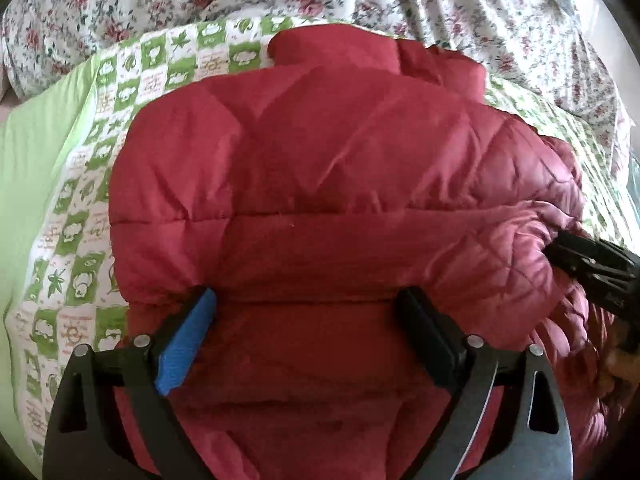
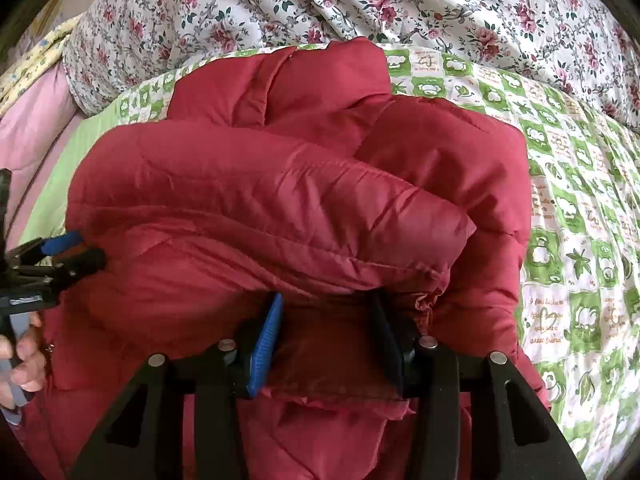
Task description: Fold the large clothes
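Observation:
A puffy red jacket [image 1: 320, 160] lies bundled on a bed, its sleeve folded across the body [image 2: 280, 184]. My left gripper [image 1: 308, 296] stands wide open over the jacket's near edge, its blue pad and black pad resting on the fabric to either side. In the right wrist view the left gripper [image 2: 80, 250] shows at the jacket's left side, held by a hand [image 2: 24, 360]. My right gripper [image 2: 326, 304] is partly open under the sleeve's cuff end, with a flat fold of red fabric lying between its fingers. From the left wrist view, the right gripper [image 1: 556, 254] pokes into the quilted lining on the right.
The jacket rests on a green-and-white checked quilt [image 2: 572, 208] [image 1: 80, 216]. A rumpled floral duvet [image 2: 360, 0] [image 1: 440, 0] is heaped along the far side. A plain light-green sheet [image 1: 32, 184] and a pink sheet [image 2: 28, 136] lie at the left.

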### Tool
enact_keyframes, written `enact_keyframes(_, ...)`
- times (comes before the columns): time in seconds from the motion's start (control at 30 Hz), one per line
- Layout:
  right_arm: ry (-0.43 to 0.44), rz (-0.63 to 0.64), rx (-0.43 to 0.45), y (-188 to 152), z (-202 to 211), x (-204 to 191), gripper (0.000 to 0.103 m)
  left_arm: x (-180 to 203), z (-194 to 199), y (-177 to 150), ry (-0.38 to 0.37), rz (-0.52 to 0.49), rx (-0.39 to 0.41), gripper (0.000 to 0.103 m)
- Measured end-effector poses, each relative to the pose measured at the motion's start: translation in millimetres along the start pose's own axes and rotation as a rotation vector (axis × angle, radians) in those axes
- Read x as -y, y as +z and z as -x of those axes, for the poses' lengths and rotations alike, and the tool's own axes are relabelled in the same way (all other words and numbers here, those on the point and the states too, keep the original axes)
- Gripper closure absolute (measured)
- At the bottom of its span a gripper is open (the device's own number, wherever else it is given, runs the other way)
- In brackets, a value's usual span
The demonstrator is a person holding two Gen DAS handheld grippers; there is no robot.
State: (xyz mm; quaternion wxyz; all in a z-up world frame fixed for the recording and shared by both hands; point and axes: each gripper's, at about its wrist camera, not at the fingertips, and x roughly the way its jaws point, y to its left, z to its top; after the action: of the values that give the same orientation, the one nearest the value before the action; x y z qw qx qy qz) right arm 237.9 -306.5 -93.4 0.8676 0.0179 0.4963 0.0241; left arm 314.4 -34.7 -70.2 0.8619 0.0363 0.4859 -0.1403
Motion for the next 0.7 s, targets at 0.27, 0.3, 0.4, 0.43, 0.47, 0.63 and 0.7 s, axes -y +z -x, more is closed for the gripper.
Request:
enact_keyframes(0.27,0.079,-0.088,0.041,-13.4,55.4,10.1,0.042,-9.1,38.7,-18.3,-0.056,0.057,0.037,0.008)
enact_keyframes(0.3,0.090,-0.098,0.041,-16.2,59.3,11.3,0.042,-11.7,44.0,-23.4,-0.066,0.070,0.042,0.008)
enact_keyframes(0.4,0.121,-0.123,0.032,-29.2,73.2,15.7,0.042,-17.5,58.5,-41.3,-0.090,0.100,0.041,0.008)
enact_keyframes(0.43,0.122,-0.128,0.029,-34.9,77.6,17.0,0.042,-19.2,62.5,-47.3,-0.091,0.108,0.038,0.008)
enact_keyframes(0.47,0.122,-0.134,0.026,-39.3,80.8,18.1,0.042,-21.6,66.8,-54.0,-0.095,0.121,0.036,0.008)
enact_keyframes(0.63,0.141,-0.159,0.015,-59.7,100.1,23.7,0.042,-28.2,83.8,-77.1,-0.120,0.159,0.030,0.008)
enact_keyframes(0.7,0.140,-0.156,0.019,-66.9,110.2,24.5,0.042,-29.3,90.5,-84.1,-0.125,0.162,0.031,0.008)
